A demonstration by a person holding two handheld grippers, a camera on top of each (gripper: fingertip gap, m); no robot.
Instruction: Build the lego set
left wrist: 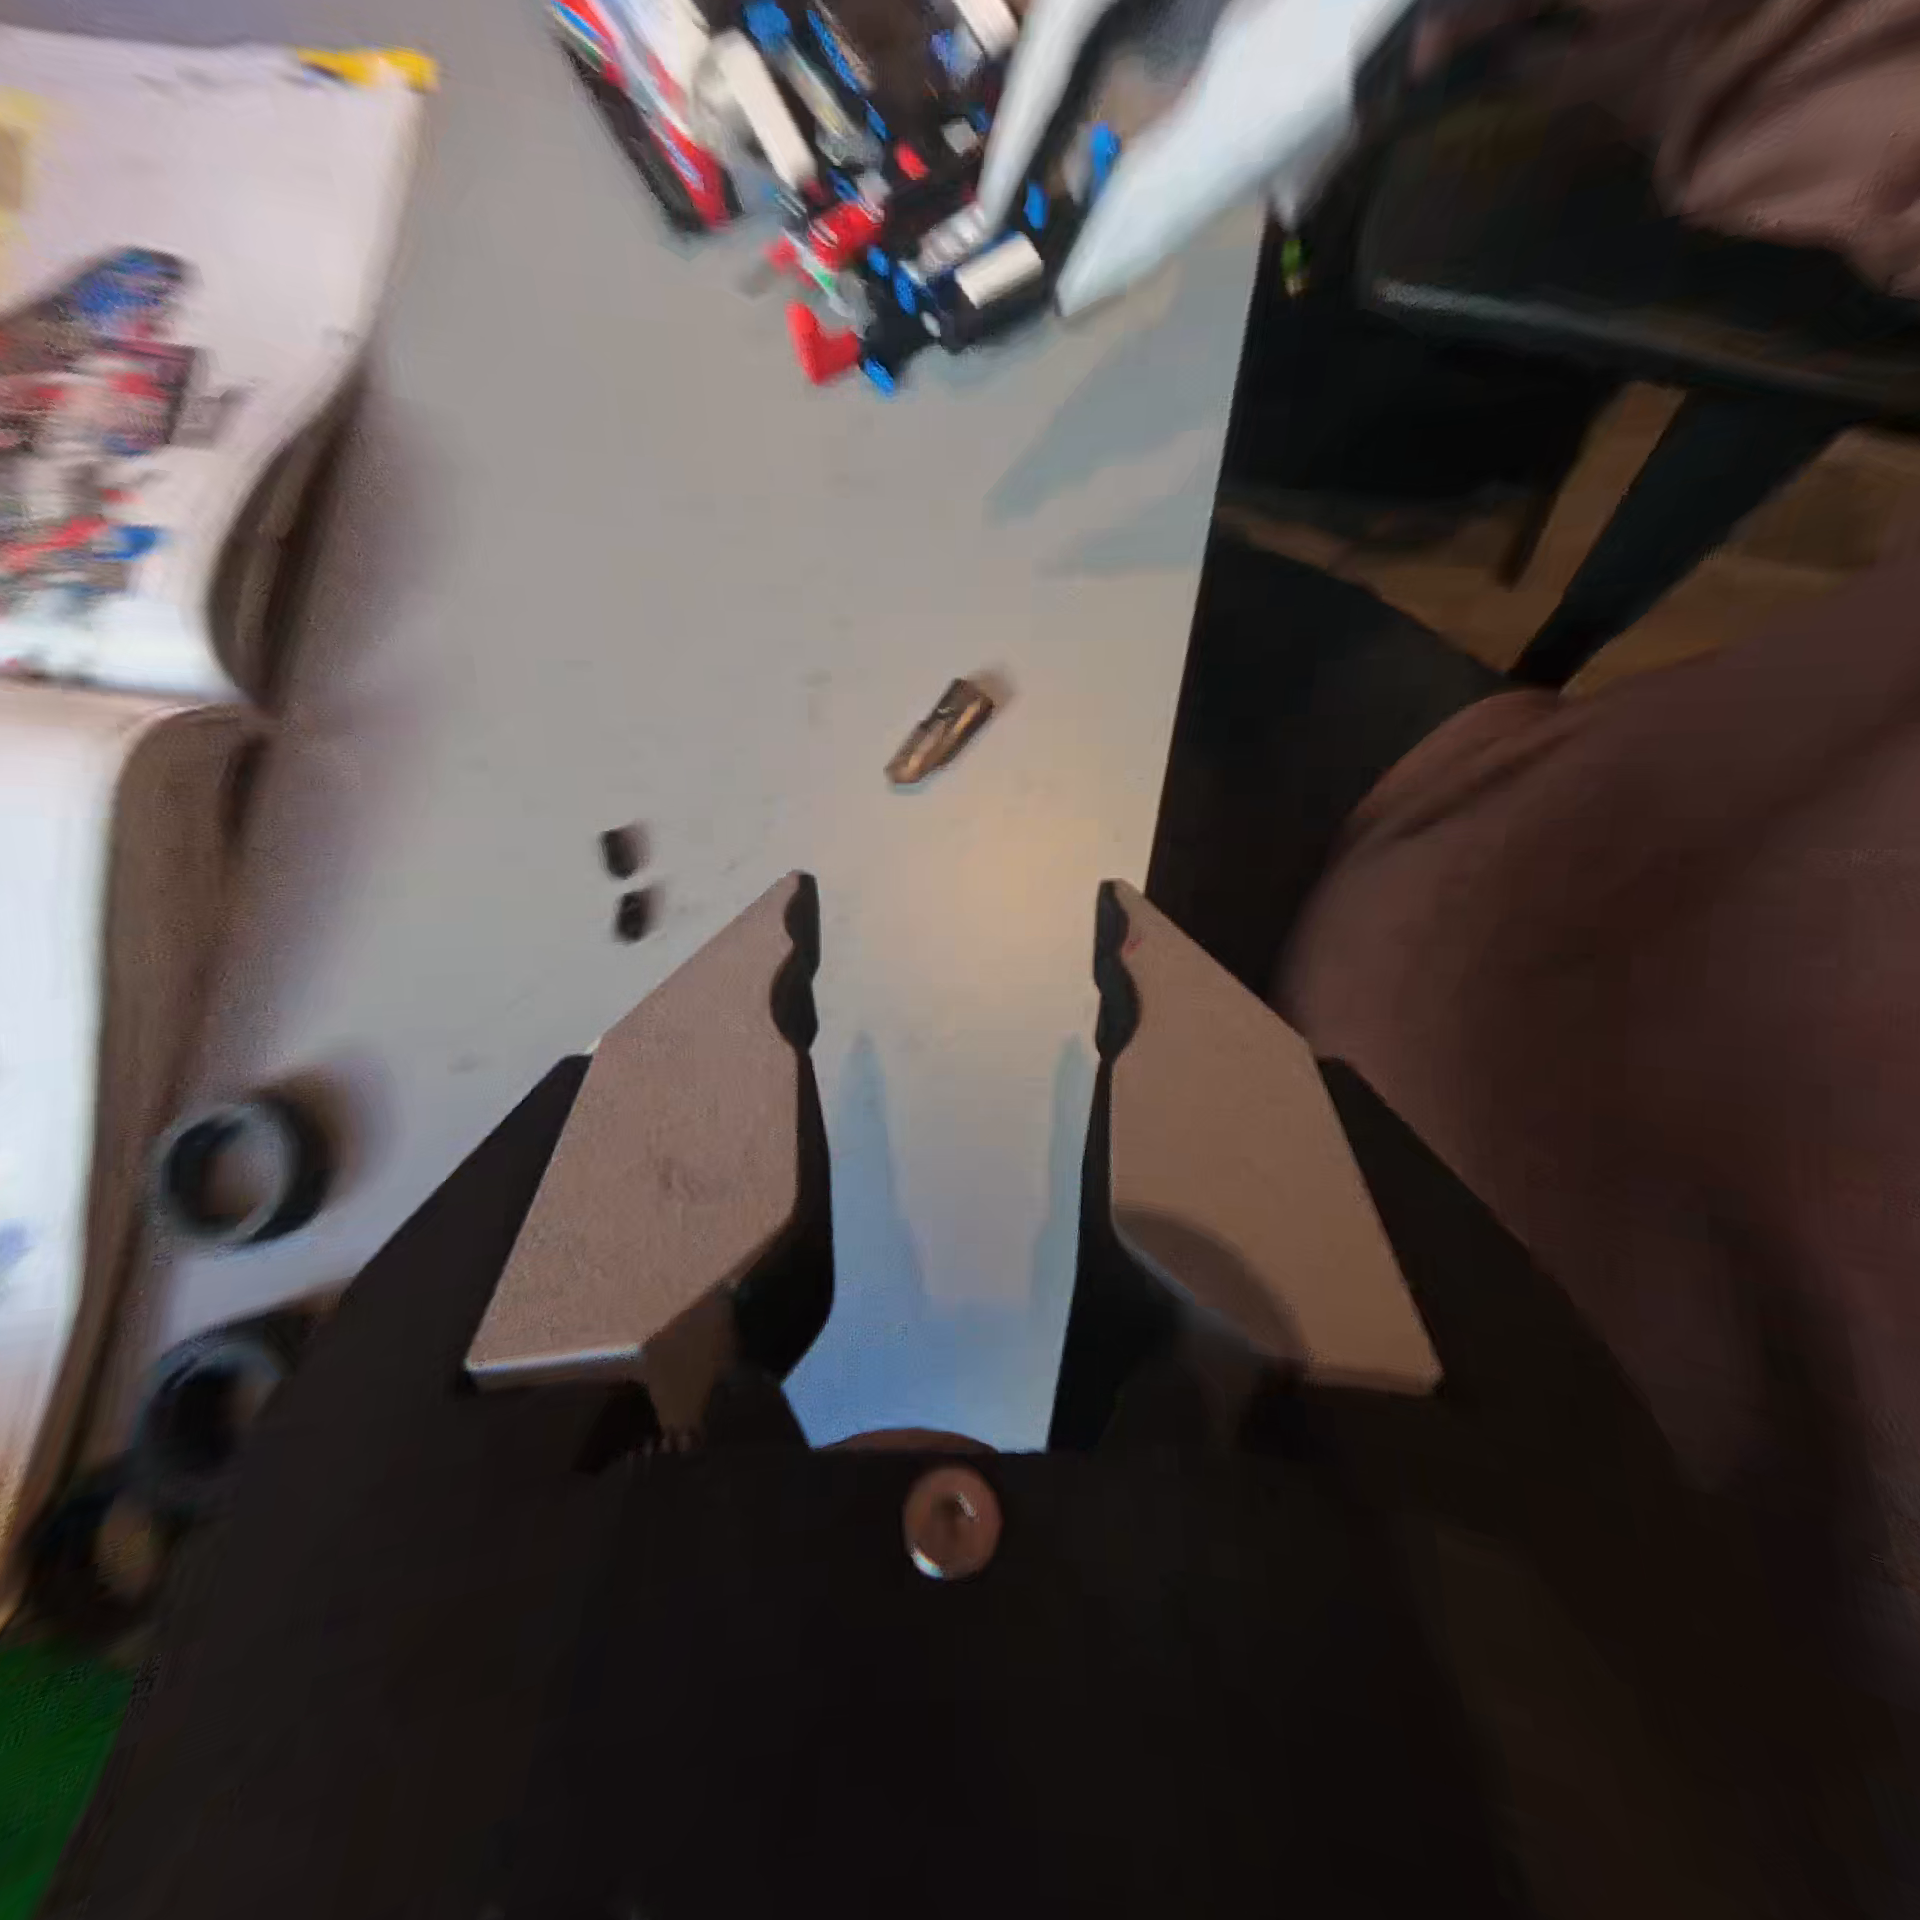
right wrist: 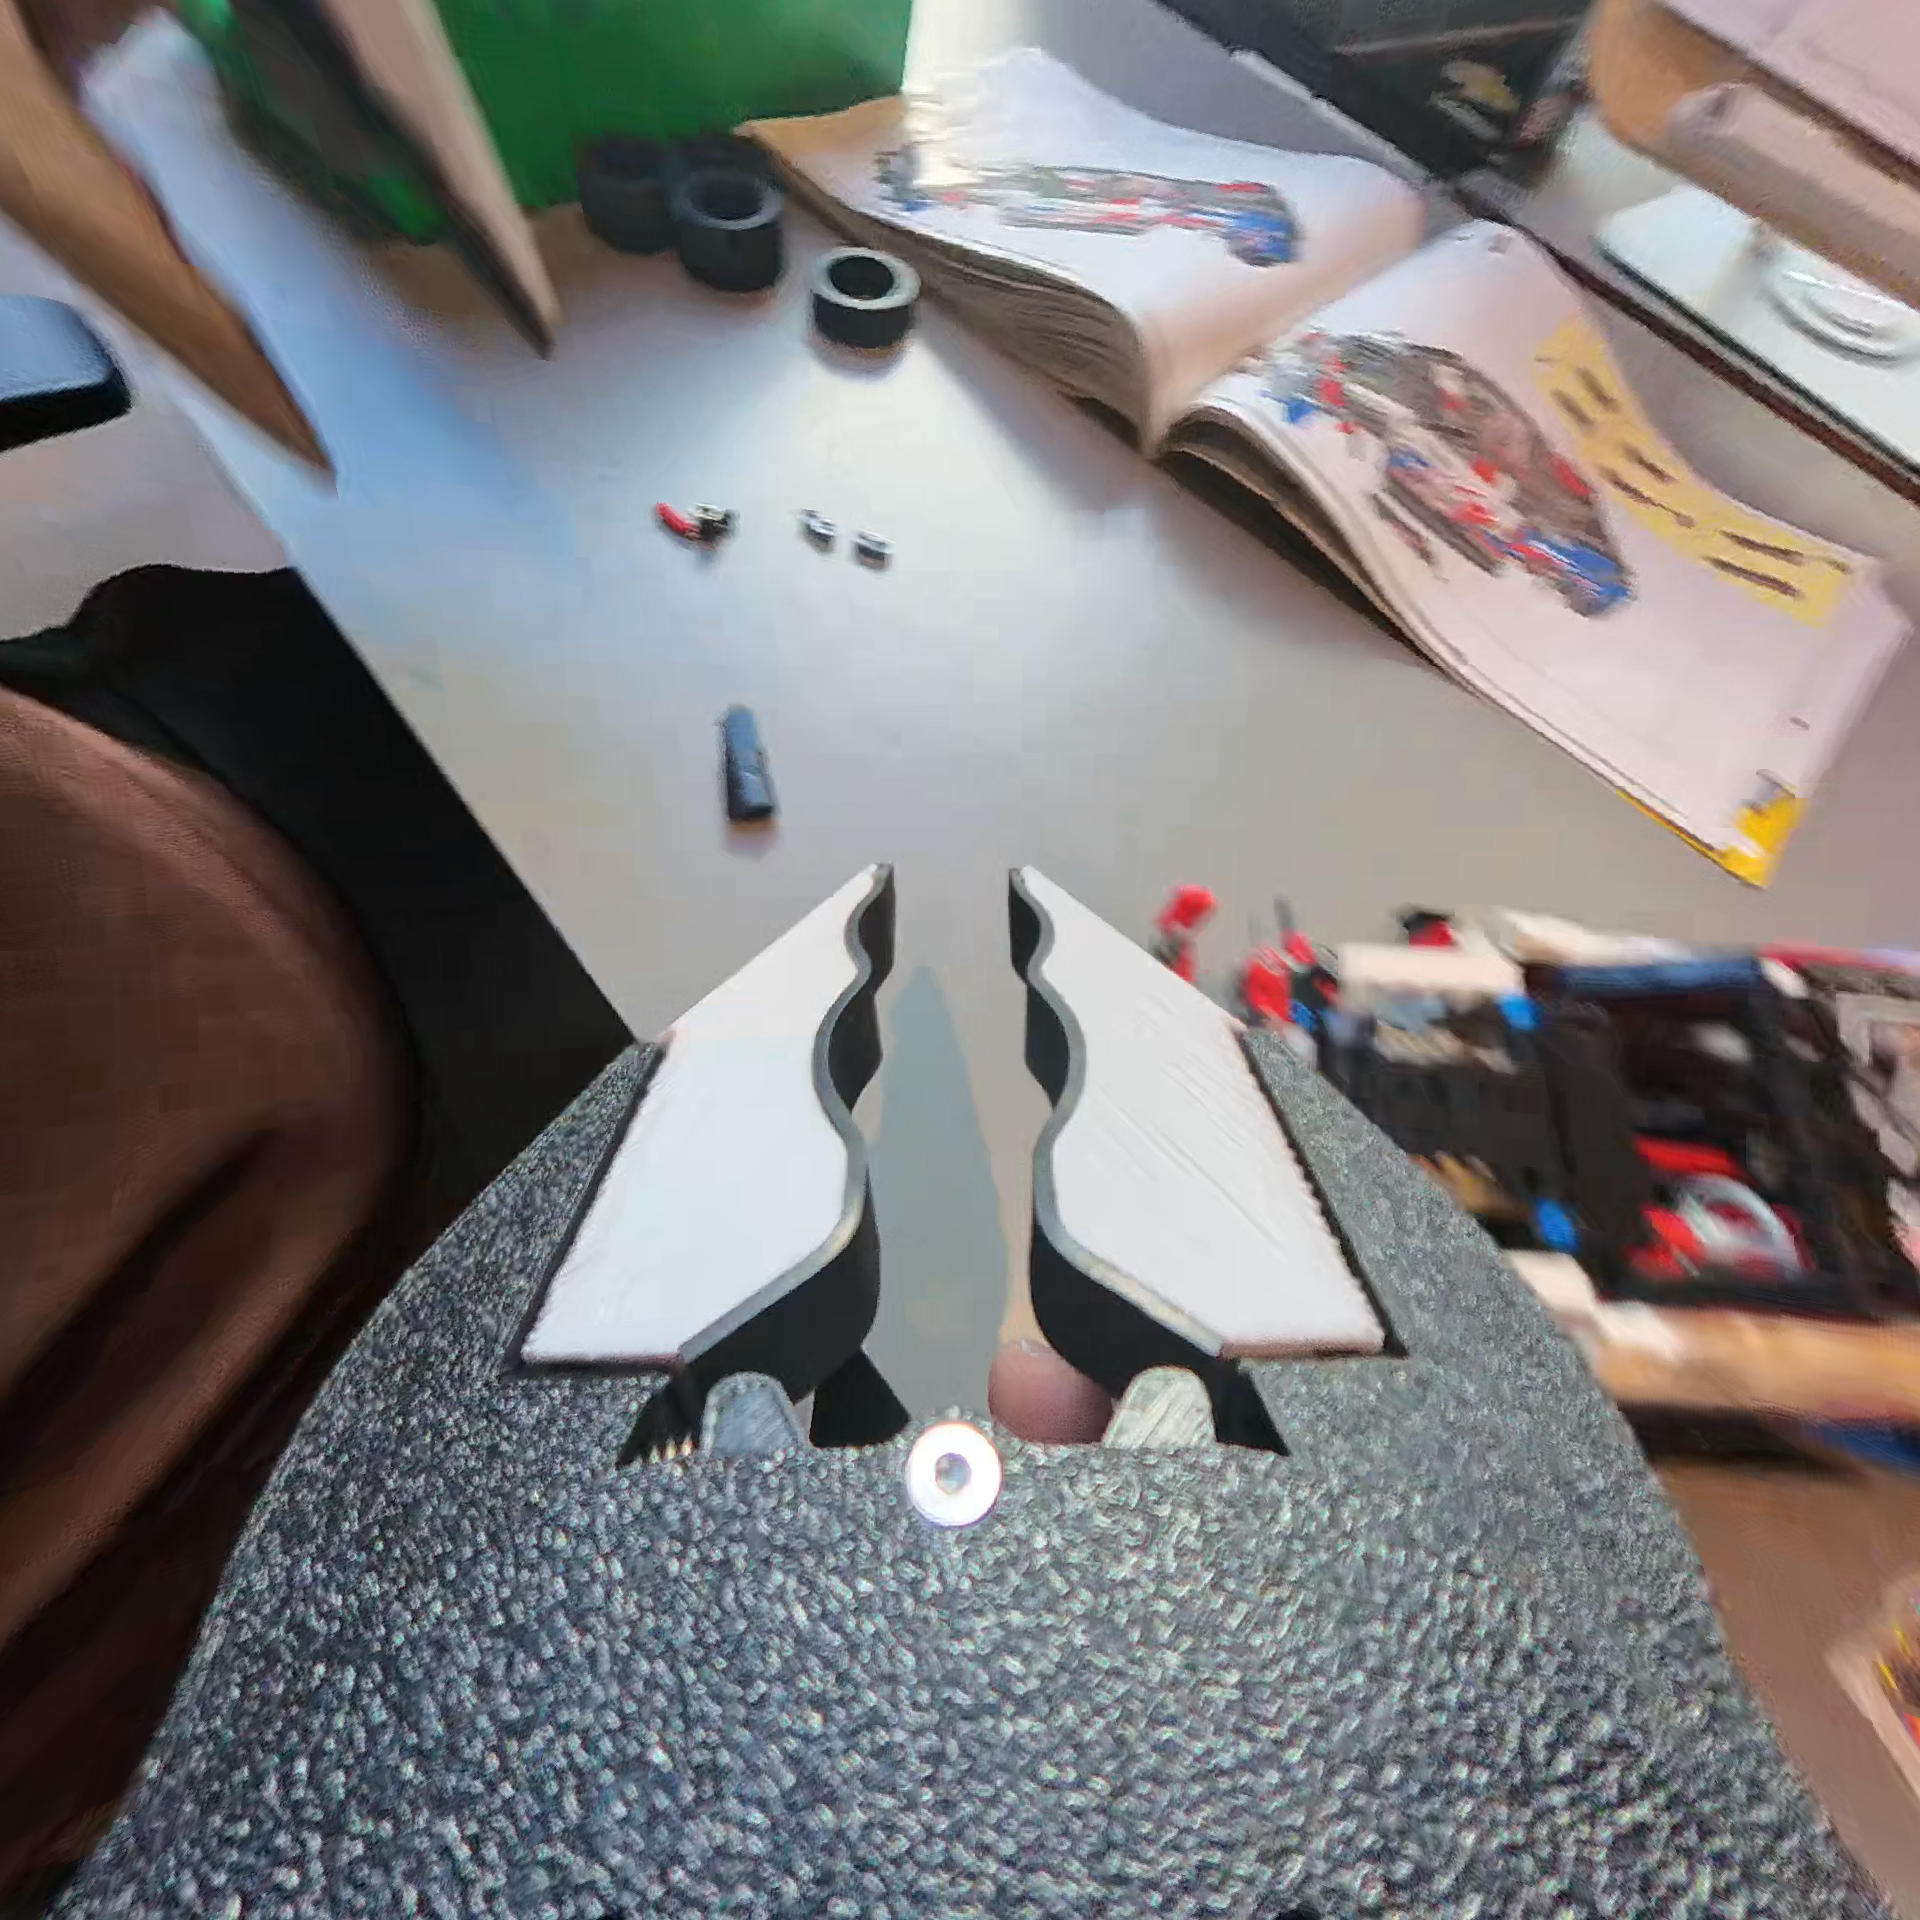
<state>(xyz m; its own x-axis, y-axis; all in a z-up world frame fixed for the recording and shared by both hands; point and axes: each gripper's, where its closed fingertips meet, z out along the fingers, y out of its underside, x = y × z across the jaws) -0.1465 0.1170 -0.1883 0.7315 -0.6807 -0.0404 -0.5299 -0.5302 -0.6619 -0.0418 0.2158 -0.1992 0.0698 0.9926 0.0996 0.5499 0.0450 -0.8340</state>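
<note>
The half-built lego car (left wrist: 873,208), black with red, blue and white parts, sits at the far end of the white table (left wrist: 644,582); it also shows at the right in the right wrist view (right wrist: 1621,1101). A dark oblong piece (left wrist: 940,729) lies ahead of my left gripper (left wrist: 956,914), which is open and empty above the table near its right edge. My right gripper (right wrist: 951,904) is open and empty, with the same dark piece (right wrist: 748,764) just ahead of it. It shows white in the left wrist view (left wrist: 1049,239), beside the car. Two small black pieces (left wrist: 627,883) lie left.
An open instruction booklet (right wrist: 1351,416) lies at the table's far side. Black tyres (right wrist: 727,229) stand near a green box (right wrist: 665,83). Small red and grey pieces (right wrist: 769,525) lie mid-table. The table edge (left wrist: 1195,727) drops off beside a person's brown clothing (left wrist: 1621,1039). There is about 15 centimeters between the tips of the two grippers. Between my left fingertips and the dark oblong piece (left wrist: 940,729) there is roughly 10 centimeters. The right camera catches it too, in the right wrist view (right wrist: 747,756).
</note>
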